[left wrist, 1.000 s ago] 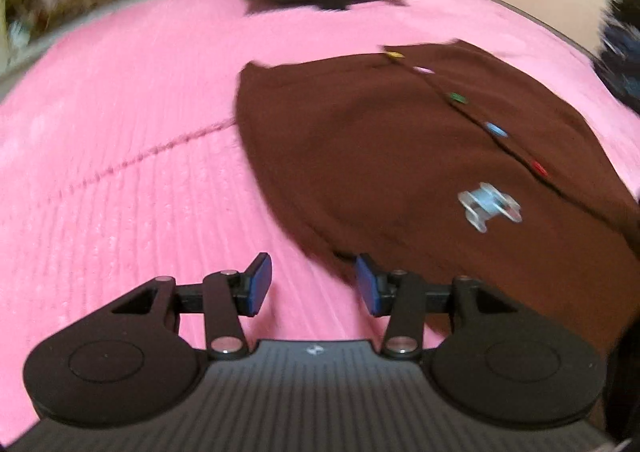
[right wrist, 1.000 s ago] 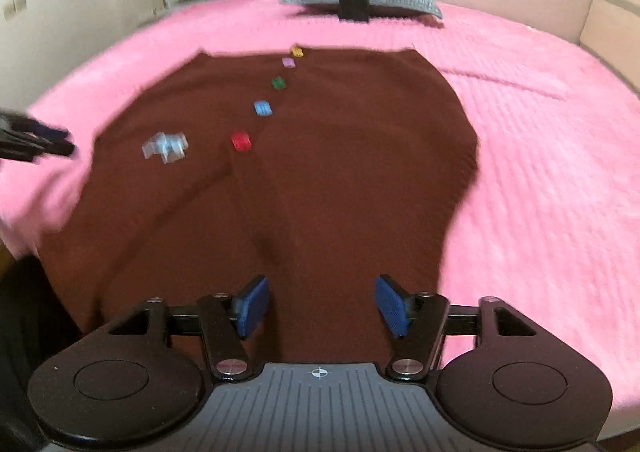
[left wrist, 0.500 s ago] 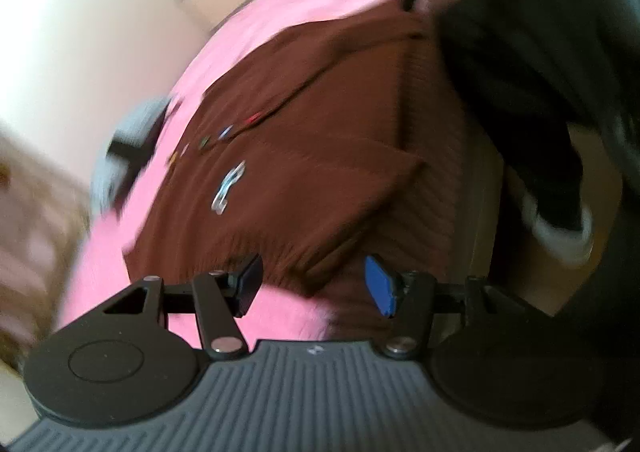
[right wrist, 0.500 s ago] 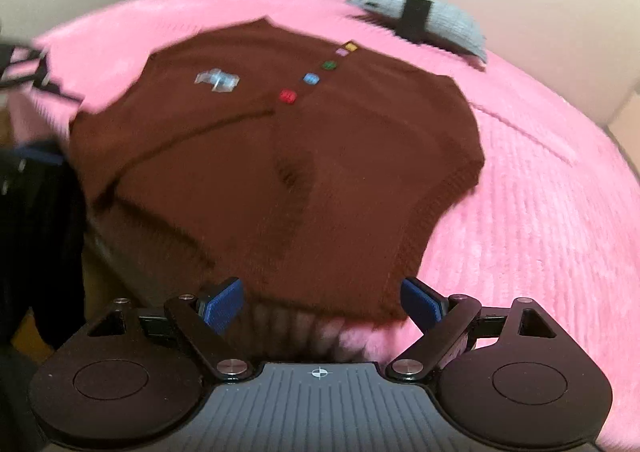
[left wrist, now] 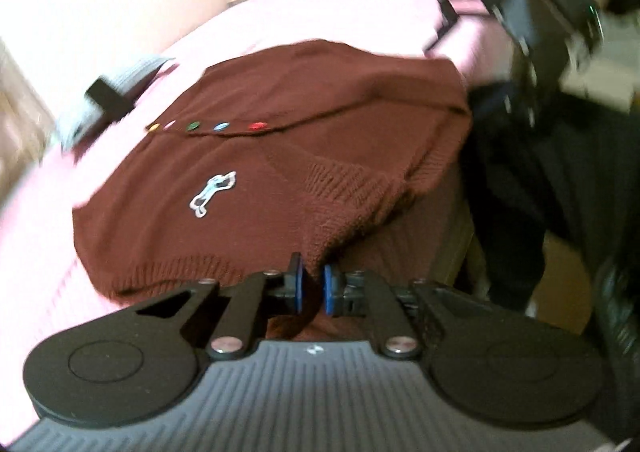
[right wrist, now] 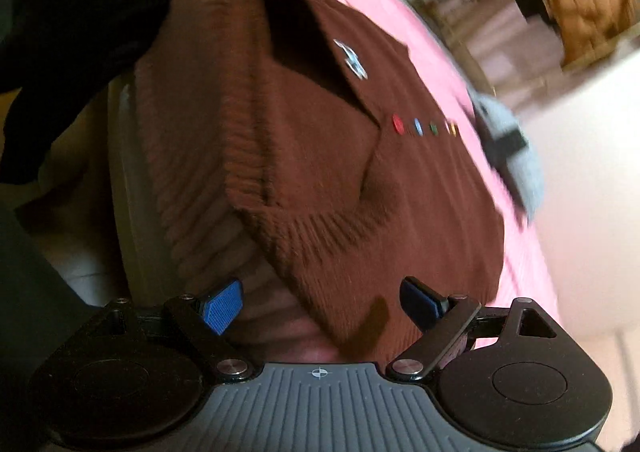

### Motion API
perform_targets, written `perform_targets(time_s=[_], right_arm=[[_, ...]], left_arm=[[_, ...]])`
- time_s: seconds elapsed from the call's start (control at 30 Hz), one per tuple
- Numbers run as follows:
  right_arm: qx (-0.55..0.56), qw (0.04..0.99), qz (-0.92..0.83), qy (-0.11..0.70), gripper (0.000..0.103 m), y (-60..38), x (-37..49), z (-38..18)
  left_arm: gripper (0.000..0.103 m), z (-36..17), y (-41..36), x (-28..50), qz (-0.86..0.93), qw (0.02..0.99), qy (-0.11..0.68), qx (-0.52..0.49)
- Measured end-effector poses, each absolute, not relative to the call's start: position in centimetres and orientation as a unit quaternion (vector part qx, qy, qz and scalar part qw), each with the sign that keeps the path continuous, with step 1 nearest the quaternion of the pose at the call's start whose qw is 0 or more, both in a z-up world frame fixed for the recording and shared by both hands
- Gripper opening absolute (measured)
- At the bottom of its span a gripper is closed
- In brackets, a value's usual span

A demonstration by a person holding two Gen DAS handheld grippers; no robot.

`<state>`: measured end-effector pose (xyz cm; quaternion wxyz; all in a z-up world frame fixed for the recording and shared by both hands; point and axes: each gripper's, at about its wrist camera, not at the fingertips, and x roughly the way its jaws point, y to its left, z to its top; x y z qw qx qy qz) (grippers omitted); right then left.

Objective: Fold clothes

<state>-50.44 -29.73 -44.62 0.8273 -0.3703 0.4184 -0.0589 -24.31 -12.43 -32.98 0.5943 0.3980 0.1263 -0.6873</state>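
Lying spread on the pink bedspread [left wrist: 280,16] with its near hem hanging over the bed's edge, the brown cardigan [left wrist: 248,172] has a ribbed corner pinched in the closed left gripper [left wrist: 312,288], while the right gripper [right wrist: 320,304], jaws wide and closing slightly, frames the hem without pressing it.

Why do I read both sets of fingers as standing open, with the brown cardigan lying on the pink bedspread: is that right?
Not quite. Only the right gripper is open. The left gripper is shut on the brown cardigan hem, as the left wrist view shows. The cardigan does lie on the pink bedspread.
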Motion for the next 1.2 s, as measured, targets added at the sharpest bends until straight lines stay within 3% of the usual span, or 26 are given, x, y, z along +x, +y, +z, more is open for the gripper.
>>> perform_targets(time_s=[0.03, 0.07, 0.13, 0.23, 0.27, 0.33, 0.47, 0.77, 1.2], right_arm=[[-0.375, 0.825, -0.053, 0.419, 0.076, -29.8, -50.4, -44.8], [-0.376, 0.824, -0.047, 0.421, 0.060, -30.0, -50.4, -44.9], [-0.368, 0.830, -0.051, 0.416, 0.054, -30.4, -50.6, -44.4], [-0.332, 0.845, -0.049, 0.415, 0.028, -31.0, -51.0, -43.3], [-0.322, 0.848, -0.042, 0.419, 0.013, -31.0, -50.9, -43.1], [-0.305, 0.852, -0.043, 0.423, 0.005, -30.7, -50.7, -42.5], [-0.283, 0.866, -0.064, 0.408, 0.004, -30.4, -50.2, -39.1], [-0.361, 0.833, -0.031, 0.418, 0.003, -25.0, -53.7, -33.0], [-0.392, 0.822, -0.057, 0.409, 0.003, -19.9, -57.3, -25.4]], left_arm=[[0.008, -32.5, -12.4, -23.7, -0.690, 0.601, 0.143, 0.377], [0.008, -32.1, -12.5, -23.5, -0.691, 0.606, 0.156, 0.362], [0.008, -31.6, -12.6, -23.1, -0.689, 0.612, 0.169, 0.349], [0.008, -31.2, -12.4, -23.3, -0.686, 0.611, 0.168, 0.356], [0.008, -31.2, -12.2, -23.4, -0.686, 0.610, 0.166, 0.359], [0.008, -31.1, -11.8, -23.8, -0.686, 0.609, 0.157, 0.366], [0.007, -31.4, -12.2, -24.2, -0.683, 0.599, 0.140, 0.394], [0.004, -29.1, -9.0, -26.0, -0.691, 0.565, 0.088, 0.441], [0.005, -22.9, 0.1, -30.0, -0.724, 0.547, 0.115, 0.405]])
